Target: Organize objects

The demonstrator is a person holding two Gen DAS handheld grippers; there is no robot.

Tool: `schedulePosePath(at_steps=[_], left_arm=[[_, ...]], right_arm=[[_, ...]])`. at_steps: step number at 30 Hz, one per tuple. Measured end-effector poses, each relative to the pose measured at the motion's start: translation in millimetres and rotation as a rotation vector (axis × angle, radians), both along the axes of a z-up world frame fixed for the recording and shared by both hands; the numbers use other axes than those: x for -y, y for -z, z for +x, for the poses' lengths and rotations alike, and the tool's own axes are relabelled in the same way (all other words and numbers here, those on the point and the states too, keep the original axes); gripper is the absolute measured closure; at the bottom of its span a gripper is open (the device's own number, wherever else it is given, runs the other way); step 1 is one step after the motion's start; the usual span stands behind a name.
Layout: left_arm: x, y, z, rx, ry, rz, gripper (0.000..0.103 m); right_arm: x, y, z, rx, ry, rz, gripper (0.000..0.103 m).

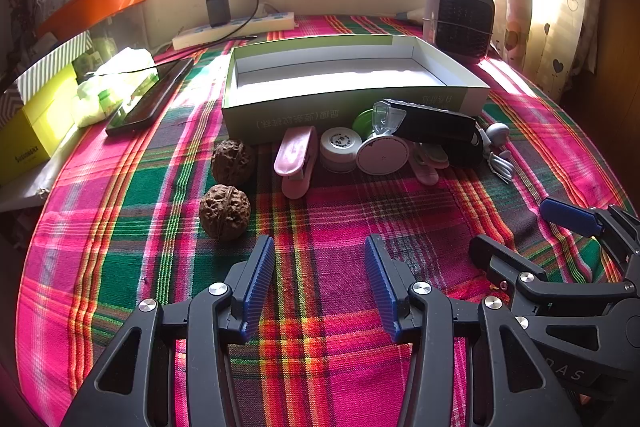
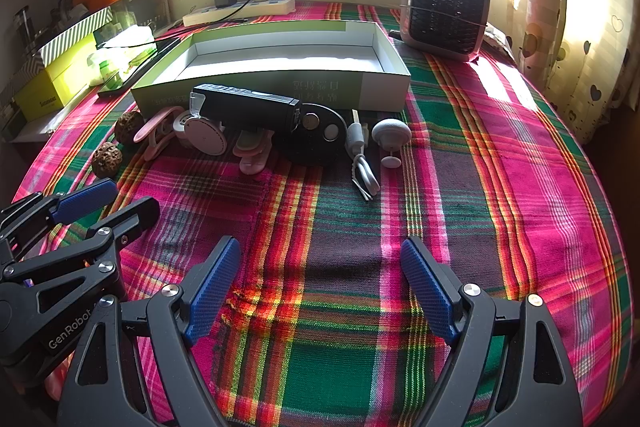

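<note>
An empty green cardboard box (image 1: 344,107) (image 2: 280,89) with a white inside stands on the plaid cloth. Small objects lie along its near wall: two walnuts (image 1: 225,213) (image 2: 106,159), pink clips (image 1: 295,163) (image 2: 154,135), a small white jar (image 1: 340,149), a round white disc (image 1: 383,155) (image 2: 205,135), a black device (image 1: 436,125) (image 2: 248,105), a white cable (image 1: 500,163) (image 2: 362,167) and a grey-white knob (image 2: 391,135). My left gripper (image 1: 320,247) (image 2: 120,201) is open and empty, just right of the near walnut. My right gripper (image 2: 320,251) (image 1: 516,227) is open and empty, beside it.
A small heater (image 1: 460,19) (image 2: 446,9) stands at the back right. A power strip with charger (image 1: 236,27) (image 2: 240,9) lies along the back wall. A phone (image 1: 150,99), tissue pack (image 1: 108,87) and yellow box (image 1: 36,131) sit at the left.
</note>
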State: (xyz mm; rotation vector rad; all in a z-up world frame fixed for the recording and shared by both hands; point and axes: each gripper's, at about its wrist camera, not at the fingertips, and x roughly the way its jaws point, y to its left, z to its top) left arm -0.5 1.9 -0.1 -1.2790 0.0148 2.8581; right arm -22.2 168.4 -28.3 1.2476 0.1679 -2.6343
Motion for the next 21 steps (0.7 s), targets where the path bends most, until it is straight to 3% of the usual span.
schedulePosePath(at_steps=[7,16,21], left_arm=[[2,-1,-2,0.004,0.051,0.01,0.058],[32,-7,1,-0.004,0.043,0.096,0.058],[51,-10,-1,-0.009,0.016,0.133,0.058]], right_arm=[[-10,-2,-2,0.002,-0.048,-0.046,0.02],[-53,-6,-29,0.008,0.08,-0.062,0.021],[-64,-10,-46,0.009,0.095,-0.072,0.022]])
